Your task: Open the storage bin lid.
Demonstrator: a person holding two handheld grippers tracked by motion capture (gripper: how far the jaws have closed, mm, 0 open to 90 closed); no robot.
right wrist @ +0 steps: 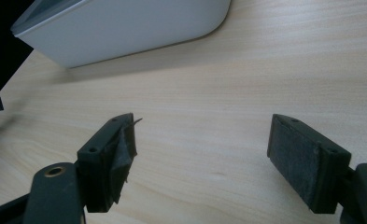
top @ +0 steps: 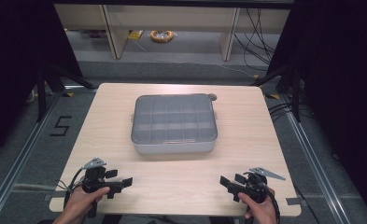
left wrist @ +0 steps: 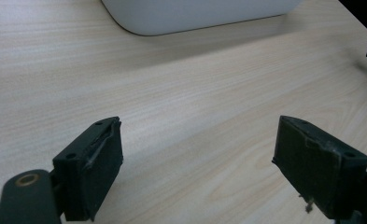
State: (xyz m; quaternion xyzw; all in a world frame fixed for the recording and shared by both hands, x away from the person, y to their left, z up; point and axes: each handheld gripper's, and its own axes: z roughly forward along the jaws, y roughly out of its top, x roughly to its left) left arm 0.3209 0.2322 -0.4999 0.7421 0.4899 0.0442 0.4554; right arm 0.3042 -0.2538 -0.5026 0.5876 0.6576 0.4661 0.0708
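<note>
Two grippers low at near table edge: left gripper (top: 120, 183) and right gripper (top: 231, 183), jaws spread, empty. Lidded compartment box (top: 174, 123) mid-table (top: 111, 140), ahead between them, long axis crosswise, roughly equidistant; contents unclear.

box (left wrist: 195, 14): top cut off by frame edge; compartments' contents (top: 174, 119): too blurred to tell
</note>
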